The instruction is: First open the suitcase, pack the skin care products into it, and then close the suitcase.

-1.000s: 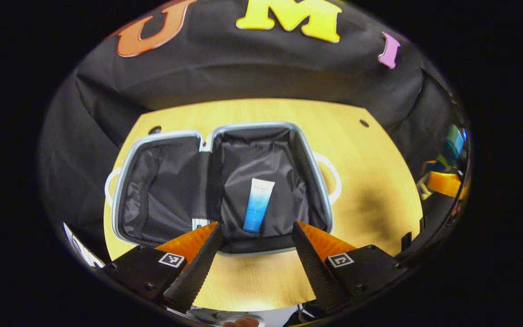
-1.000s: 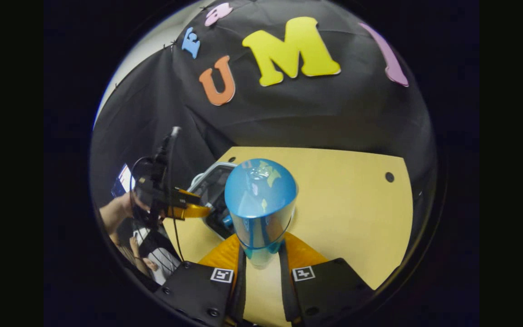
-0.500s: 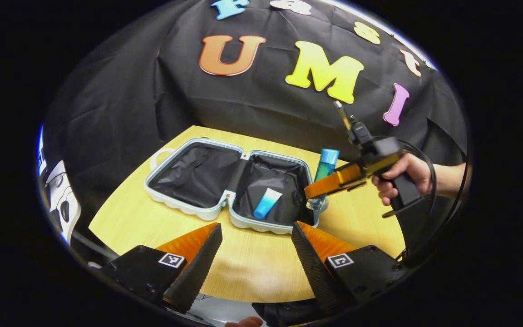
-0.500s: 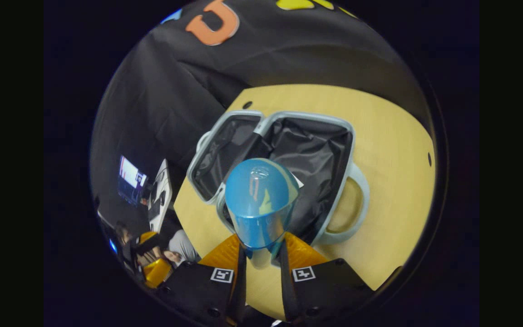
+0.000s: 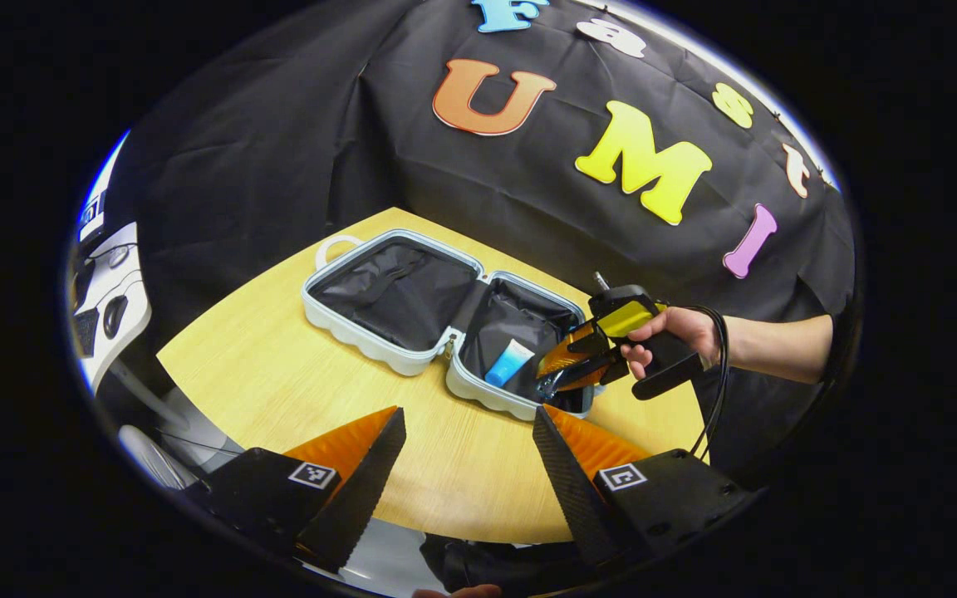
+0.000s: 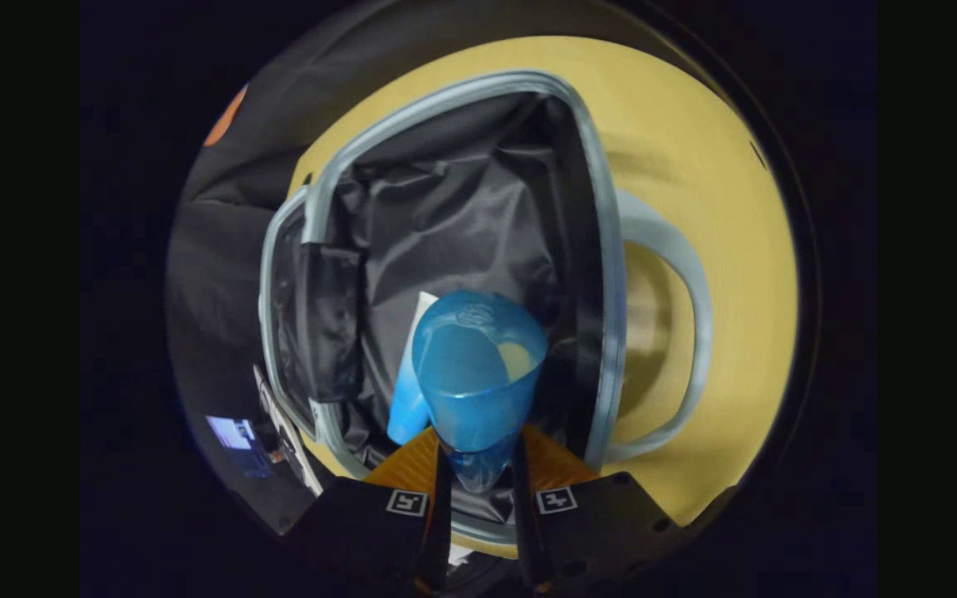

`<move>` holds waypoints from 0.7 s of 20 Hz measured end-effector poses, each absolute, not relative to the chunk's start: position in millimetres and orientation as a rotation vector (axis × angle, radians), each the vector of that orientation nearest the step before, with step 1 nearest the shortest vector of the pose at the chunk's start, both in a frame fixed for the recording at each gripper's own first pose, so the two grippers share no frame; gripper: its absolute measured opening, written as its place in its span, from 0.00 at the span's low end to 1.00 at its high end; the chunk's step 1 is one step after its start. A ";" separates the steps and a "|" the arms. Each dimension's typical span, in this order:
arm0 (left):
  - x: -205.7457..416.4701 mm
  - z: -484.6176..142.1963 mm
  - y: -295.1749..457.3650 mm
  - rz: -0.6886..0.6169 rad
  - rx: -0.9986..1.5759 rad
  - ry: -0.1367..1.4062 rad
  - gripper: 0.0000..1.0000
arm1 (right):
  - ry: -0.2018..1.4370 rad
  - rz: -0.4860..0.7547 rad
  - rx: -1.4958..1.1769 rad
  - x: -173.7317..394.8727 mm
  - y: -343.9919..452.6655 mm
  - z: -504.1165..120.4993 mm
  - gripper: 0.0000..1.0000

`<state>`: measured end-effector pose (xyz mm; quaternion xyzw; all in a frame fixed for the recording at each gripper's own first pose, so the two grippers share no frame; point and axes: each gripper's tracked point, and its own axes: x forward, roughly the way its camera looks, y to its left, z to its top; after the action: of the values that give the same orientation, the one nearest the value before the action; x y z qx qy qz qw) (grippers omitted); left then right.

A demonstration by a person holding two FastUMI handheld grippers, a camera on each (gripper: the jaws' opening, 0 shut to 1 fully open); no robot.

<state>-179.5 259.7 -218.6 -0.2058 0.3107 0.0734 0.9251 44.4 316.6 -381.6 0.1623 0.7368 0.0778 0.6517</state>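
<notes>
Clamped on the translucent blue bottle (image 6: 478,374), the right gripper (image 6: 478,477) has swung down over the open pale-blue lined suitcase (image 6: 603,274) beside the blue-white tube (image 6: 406,399), ready to release, while the left gripper (image 5: 468,453) hangs apart, withdrawn.

Glossy translucent plastic bottle (image 6: 478,374); suitcase (image 5: 379,349) with a smooth hard shell and crinkled matt cloth lining; pale wood-grain surface (image 5: 279,374).

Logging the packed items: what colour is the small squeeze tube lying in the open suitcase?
White fading to blue squeeze tube, clearest in the left gripper view.
</notes>
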 end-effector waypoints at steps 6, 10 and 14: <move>-172.7 -218.4 249.4 0.117 -0.463 0.648 0.98 | 1.668 0.042 0.323 47.2 313.7 -396.2 0.28; -173.1 -217.1 247.0 0.103 -0.463 0.651 0.99 | 1.668 0.041 0.335 46.9 313.8 -400.0 0.33; -174.9 -217.9 247.3 0.107 -0.453 0.657 0.99 | 1.653 0.056 0.329 46.1 317.0 -398.5 0.36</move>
<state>-174.9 247.3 -217.9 -0.2204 0.3196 0.0519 0.9201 46.1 317.0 -398.5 0.1458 0.7319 0.0246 0.6652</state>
